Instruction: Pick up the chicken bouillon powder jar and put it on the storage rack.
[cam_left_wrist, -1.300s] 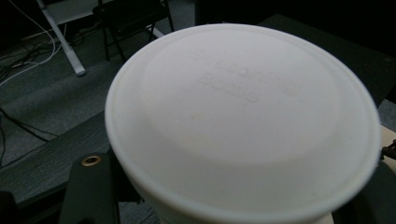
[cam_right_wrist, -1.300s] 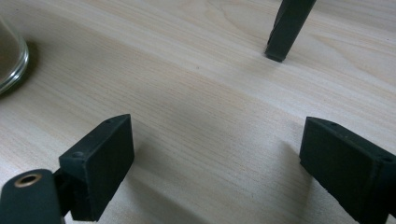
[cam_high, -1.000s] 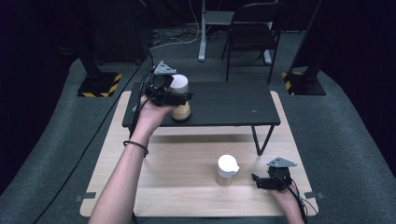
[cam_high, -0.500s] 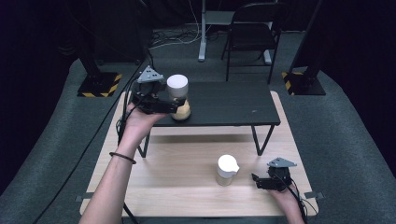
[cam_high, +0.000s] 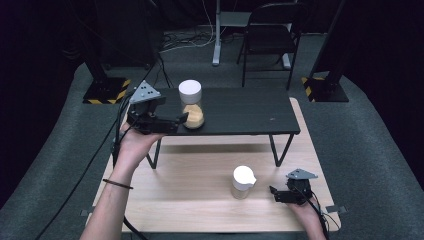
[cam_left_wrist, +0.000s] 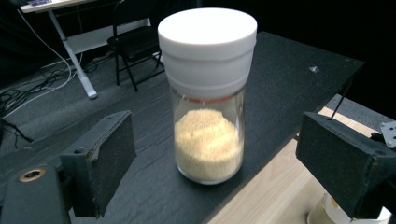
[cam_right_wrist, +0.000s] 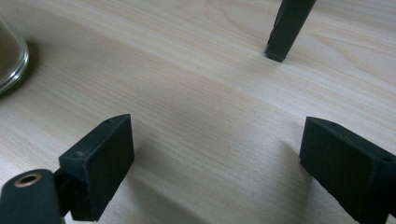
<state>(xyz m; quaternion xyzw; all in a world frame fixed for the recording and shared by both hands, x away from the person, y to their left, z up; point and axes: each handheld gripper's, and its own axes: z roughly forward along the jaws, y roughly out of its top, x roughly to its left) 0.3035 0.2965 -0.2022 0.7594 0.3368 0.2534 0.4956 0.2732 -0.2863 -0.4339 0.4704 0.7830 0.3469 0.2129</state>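
A glass jar with a white lid and yellow grains stands upright near the front left of the low black table. My left gripper is just left of it. Its jaws have just been opening, and they are open now. In the left gripper view the jar stands free a little beyond the pads, with nothing pressed between them. A second white-lidded jar sits on the wooden table. To its right my right gripper rests open, in its own view over bare wood.
The black table's legs stand on the wood. The second jar's glass edge shows in the right gripper view. A folding chair and stands with striped bases are on the floor behind. Cables trail at the left.
My left gripper let go of the grain jar, its jaws spread apart, and it drew back to the left. The jar stays upright on the black table. The right hand has not moved.
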